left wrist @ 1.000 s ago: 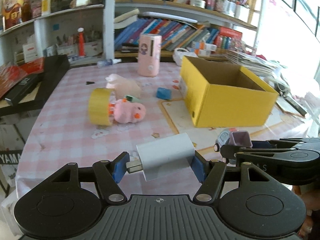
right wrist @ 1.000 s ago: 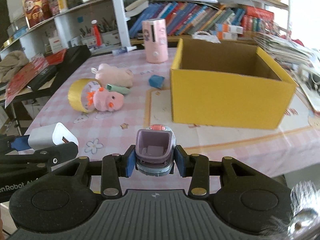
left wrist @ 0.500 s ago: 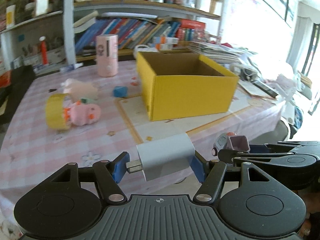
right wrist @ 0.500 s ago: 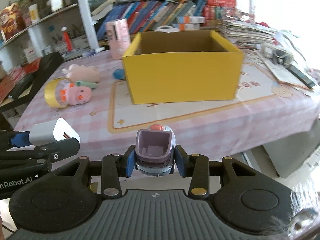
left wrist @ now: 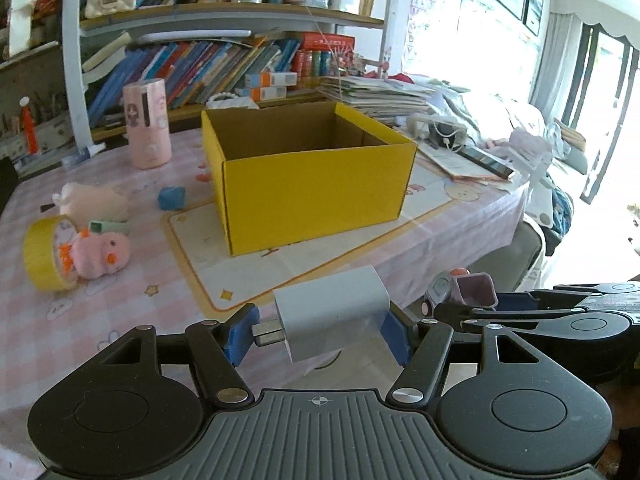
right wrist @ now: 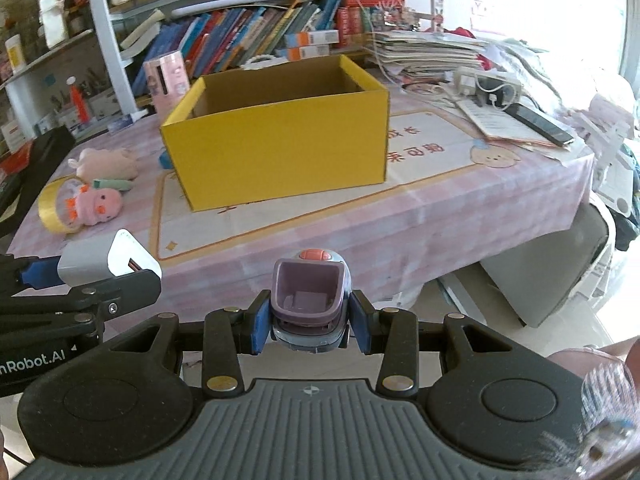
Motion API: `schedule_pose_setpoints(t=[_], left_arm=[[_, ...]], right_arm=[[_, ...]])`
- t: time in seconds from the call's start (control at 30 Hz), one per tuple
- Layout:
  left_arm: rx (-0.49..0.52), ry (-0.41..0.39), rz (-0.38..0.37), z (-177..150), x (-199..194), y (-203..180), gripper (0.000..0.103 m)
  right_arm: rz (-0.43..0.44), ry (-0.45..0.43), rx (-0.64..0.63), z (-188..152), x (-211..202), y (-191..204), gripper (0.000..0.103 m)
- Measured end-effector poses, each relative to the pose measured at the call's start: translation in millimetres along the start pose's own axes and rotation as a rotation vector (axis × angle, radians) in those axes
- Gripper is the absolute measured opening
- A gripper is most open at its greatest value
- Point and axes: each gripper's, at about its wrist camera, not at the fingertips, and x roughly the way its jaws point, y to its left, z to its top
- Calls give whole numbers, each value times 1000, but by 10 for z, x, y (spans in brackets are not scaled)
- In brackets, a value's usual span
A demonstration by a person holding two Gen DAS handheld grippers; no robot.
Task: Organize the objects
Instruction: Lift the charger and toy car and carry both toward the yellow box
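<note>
Yellow tape roll (left wrist: 38,254), one pink chick plush (left wrist: 102,254), one pale plush (left wrist: 94,200), one teal block (left wrist: 172,197) and one pink canister (left wrist: 146,124) sit loose along the left edge of the table (left wrist: 132,308); by my judgement, sorting is barely begun. One yellow box (left wrist: 316,184) stands open mid-table, its floor hidden. Short of the near edge, left gripper (left wrist: 318,330) is clamped on one grey charger (left wrist: 332,316), and right gripper (right wrist: 307,322) is closed on one purple toy car (right wrist: 308,300), both yet to be boxed
</note>
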Motion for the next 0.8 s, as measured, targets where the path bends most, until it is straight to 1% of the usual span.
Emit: schedule_pose_setpoints(t=[0.27, 0.57, 0.8], left_arm=[[15, -1, 4, 91, 93, -21, 66], [26, -11, 5, 195, 185, -28, 66], [33, -29, 12, 293, 259, -18, 66]], right_arm=[[-1, -3, 6, 91, 61, -69, 38], [-2, -3, 6, 105, 77, -72, 38], [2, -7, -1, 292, 173, -123, 38]])
